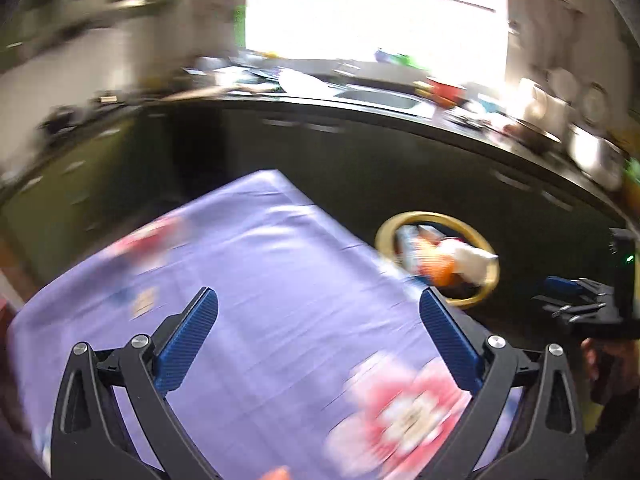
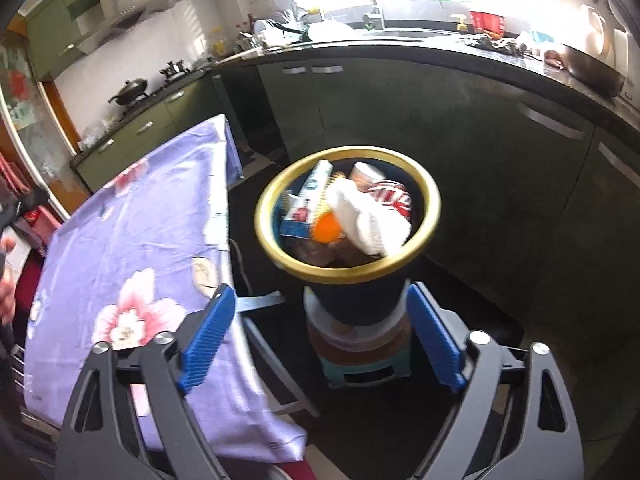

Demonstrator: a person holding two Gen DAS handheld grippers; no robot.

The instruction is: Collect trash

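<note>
Below my right tongs (image 2: 320, 334), spread wide and empty, the bin (image 2: 280, 256) brims with light, crushable trash (image 2: 372, 220); I'd grip its stiff rim. Left tongs (image 1: 318, 342) gape empty over the tabletop (image 1: 280, 264).

Motion blurs the tablecloth (image 1: 248, 280) and the bin's (image 1: 480, 300) trash.

Right tool (image 2: 320, 340) jaws wide, empty, above gold-rimmed bin (image 2: 400, 268) full of trash (image 2: 360, 212).
</note>
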